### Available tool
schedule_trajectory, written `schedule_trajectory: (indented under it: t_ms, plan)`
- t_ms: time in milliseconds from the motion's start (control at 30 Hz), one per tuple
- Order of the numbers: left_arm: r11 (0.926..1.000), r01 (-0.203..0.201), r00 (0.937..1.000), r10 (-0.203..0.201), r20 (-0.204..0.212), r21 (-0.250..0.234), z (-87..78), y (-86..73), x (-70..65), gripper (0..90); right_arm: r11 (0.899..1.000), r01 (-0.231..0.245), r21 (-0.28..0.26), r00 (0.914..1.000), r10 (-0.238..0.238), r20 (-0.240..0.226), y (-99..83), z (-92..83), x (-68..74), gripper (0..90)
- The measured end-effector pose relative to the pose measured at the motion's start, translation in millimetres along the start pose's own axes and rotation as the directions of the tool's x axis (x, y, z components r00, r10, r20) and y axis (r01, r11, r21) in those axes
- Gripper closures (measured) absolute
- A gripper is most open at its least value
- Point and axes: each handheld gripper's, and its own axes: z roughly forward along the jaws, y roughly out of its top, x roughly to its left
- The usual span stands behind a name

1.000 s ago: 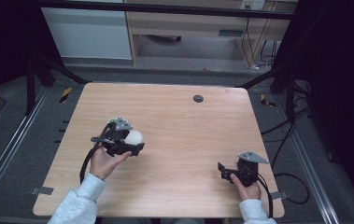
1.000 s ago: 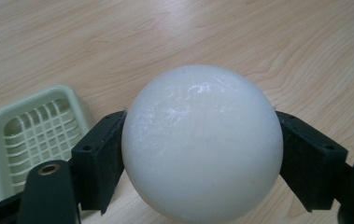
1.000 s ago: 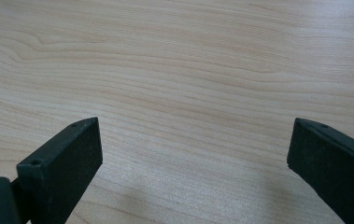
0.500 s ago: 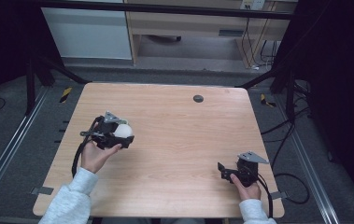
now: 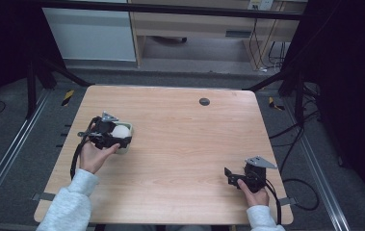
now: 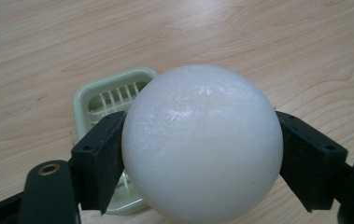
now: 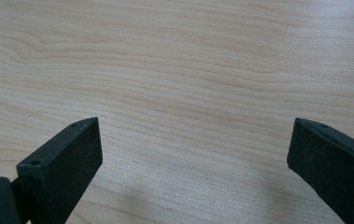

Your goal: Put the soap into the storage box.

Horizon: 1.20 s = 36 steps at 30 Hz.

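In the high view the left gripper (image 5: 117, 136) holds a white ball (image 5: 120, 131) over the green tray (image 5: 126, 146), the right gripper (image 5: 233, 177) well apart; its own view shows the ball (image 6: 201, 142) clamped above the tray (image 6: 90, 100); the right gripper (image 7: 194, 154) gapes over bare table (image 7: 188, 60)

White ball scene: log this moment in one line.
left gripper: shut on white round ball | above pale green slatted tray | right gripper: open
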Motion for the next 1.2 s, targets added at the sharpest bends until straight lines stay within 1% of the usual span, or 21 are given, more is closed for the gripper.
schedule_trajectory:
  t_ms: [133, 267, 333, 367, 433, 467, 500, 533, 700, 800, 867, 1200]
  plan:
    - [0.9999, 0.014, 0.9998, -0.014, -0.015, 0.001, 2.0, 0.3, 7.4, 22.6, 1.0, 0.012, -0.005, 0.9999, -0.012, 0.006, -0.2, 0.7, -0.6, 3.7]
    - [0.9996, 0.028, 0.9993, -0.028, -0.025, 0.01, 5.3, -0.8, 13.0, 22.6, 1.0, 0.009, -0.004, 1.0, -0.009, 0.004, -0.1, 0.5, -0.3, 3.7]
    - [0.9996, 0.027, 0.9992, -0.027, -0.029, 0.01, 6.9, -1.6, 15.5, 22.6, 1.0, 0.001, -0.002, 1.0, -0.001, -0.002, 0.2, -0.1, 0.2, 3.7]
    - [0.9993, 0.037, 0.999, -0.036, -0.026, 0.008, 8.2, -2.3, 16.2, 22.6, 1.0, 0.002, -0.002, 1.0, -0.002, -0.002, 0.2, -0.1, 0.3, 3.7]
    - [0.9993, 0.033, 0.9991, -0.033, -0.027, 0.016, 10.4, -3.2, 17.9, 22.6, 1.0, 0.002, -0.002, 1.0, -0.002, -0.002, 0.2, -0.1, 0.4, 3.7]
    - [0.9991, 0.039, 0.9989, -0.038, -0.028, 0.017, 11.9, -3.5, 18.4, 22.6, 1.0, 0.002, -0.002, 1.0, -0.002, -0.002, 0.2, 0.0, 0.3, 3.7]
    - [0.9992, 0.033, 0.9991, -0.032, -0.029, 0.024, 12.9, -3.8, 19.7, 22.6, 1.0, 0.002, -0.002, 1.0, -0.002, -0.002, 0.2, 0.0, 0.3, 3.7]
    - [0.9989, 0.042, 0.9987, -0.042, -0.031, 0.021, 14.7, -4.2, 20.1, 22.6, 1.0, 0.003, -0.002, 1.0, -0.003, -0.002, 0.2, -0.1, 0.3, 3.7]
    - [0.9986, 0.037, 0.9987, -0.035, -0.038, 0.037, 20.4, -5.0, 23.4, 22.6, 1.0, 0.002, -0.001, 1.0, -0.002, -0.003, 0.2, 0.1, 0.3, 3.7]
    - [0.9982, 0.042, 0.9982, -0.04, -0.044, 0.043, 23.2, -5.6, 25.8, 22.6, 1.0, 0.006, -0.003, 1.0, -0.006, -0.001, 0.0, 0.4, 0.1, 3.7]
    - [0.9979, 0.046, 0.9979, -0.044, -0.049, 0.045, 24.8, -6.3, 27.4, 22.6, 1.0, -0.001, 0.0, 1.0, 0.001, -0.004, 0.1, 0.0, 0.7, 3.7]
    - [0.9969, 0.05, 0.9974, -0.047, -0.054, 0.06, 32.7, -8.5, 30.5, 22.6, 1.0, 0.0, -0.001, 1.0, 0.0, -0.003, 0.2, -0.1, 0.4, 3.7]
